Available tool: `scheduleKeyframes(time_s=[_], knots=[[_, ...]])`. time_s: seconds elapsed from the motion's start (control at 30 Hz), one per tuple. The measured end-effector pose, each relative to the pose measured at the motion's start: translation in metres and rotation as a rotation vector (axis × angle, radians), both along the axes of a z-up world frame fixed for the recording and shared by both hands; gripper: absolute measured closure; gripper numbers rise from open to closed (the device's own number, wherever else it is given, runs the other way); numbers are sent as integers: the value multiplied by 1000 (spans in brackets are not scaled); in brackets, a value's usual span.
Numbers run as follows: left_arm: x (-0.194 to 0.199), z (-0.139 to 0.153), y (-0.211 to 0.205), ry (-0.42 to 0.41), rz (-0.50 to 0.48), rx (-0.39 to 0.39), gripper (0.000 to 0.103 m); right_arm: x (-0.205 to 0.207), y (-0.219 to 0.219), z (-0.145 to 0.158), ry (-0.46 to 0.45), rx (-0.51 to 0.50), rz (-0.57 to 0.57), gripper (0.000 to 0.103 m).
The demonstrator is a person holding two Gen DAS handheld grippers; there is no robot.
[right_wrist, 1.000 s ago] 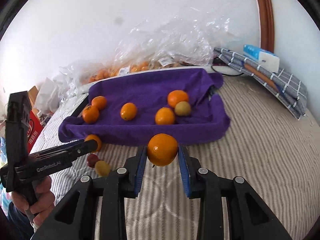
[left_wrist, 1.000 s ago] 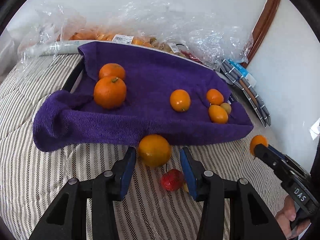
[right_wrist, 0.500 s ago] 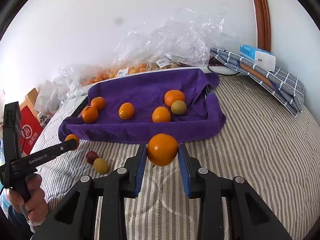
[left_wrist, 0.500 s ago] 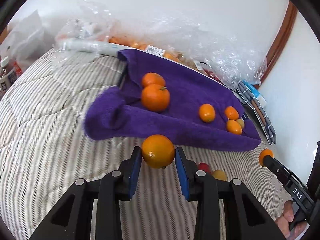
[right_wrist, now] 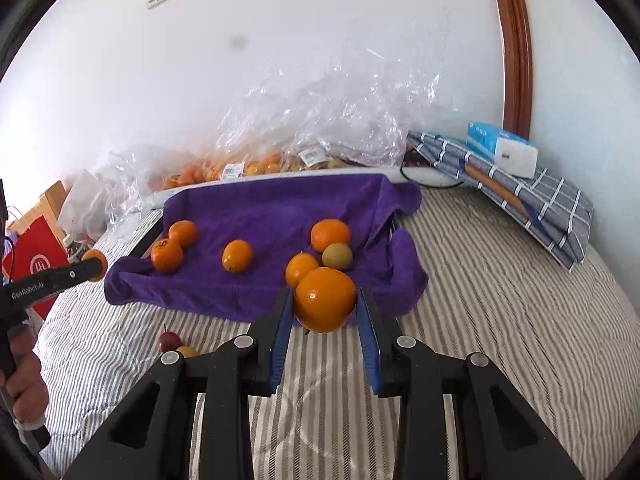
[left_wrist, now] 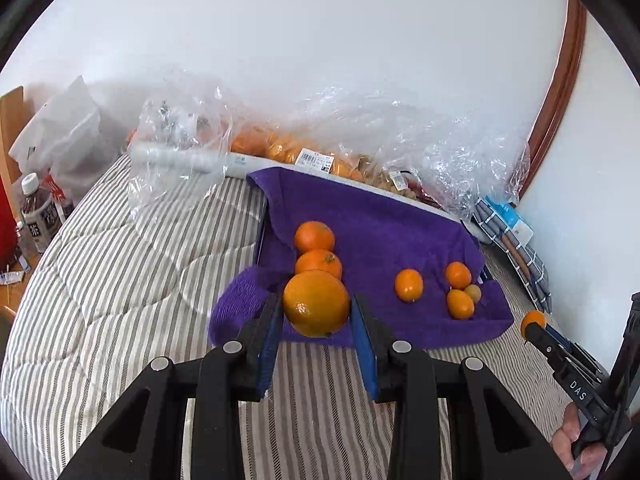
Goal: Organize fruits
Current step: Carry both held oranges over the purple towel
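- Left tool [left_wrist: 316,312]: jaws had just closed onto a large orange [left_wrist: 316,304]; now lifted clear of the striped bed [left_wrist: 120,280], so the pick is judged done and carrying begun.
- Right tool [right_wrist: 325,308]: clamped on a second orange [right_wrist: 325,299], unmoved.
- Purple towel [left_wrist: 380,224], at 12 o'clock of both tools: six fruits resting.
- Red fruit [right_wrist: 170,341], at 9 o'clock on the bed: uncollected.
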State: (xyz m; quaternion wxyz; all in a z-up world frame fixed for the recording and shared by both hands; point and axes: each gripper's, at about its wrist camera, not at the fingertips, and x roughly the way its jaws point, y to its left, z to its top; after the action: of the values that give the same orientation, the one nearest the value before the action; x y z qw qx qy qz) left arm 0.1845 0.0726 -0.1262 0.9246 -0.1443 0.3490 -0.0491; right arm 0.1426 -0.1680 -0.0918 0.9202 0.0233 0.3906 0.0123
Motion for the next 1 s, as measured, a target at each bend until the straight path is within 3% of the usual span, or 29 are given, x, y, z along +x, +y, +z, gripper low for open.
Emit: scheduleKeyframes(time_s=[0.27, 0.5, 0.73, 1.0], knots=[[41, 4, -19, -20, -7, -27, 70, 33, -11, 5, -32, -37, -15, 71], [78, -14, -49, -3, -10, 14, 70, 60, -15, -9, -33, -64, -4, 71], [80, -30, -56, 7, -30, -3, 70, 65, -20, -27, -14, -42, -5, 71], [77, -38, -65, 16, -63, 12, 70, 69, -25, -44, 72, 12, -8, 71]])
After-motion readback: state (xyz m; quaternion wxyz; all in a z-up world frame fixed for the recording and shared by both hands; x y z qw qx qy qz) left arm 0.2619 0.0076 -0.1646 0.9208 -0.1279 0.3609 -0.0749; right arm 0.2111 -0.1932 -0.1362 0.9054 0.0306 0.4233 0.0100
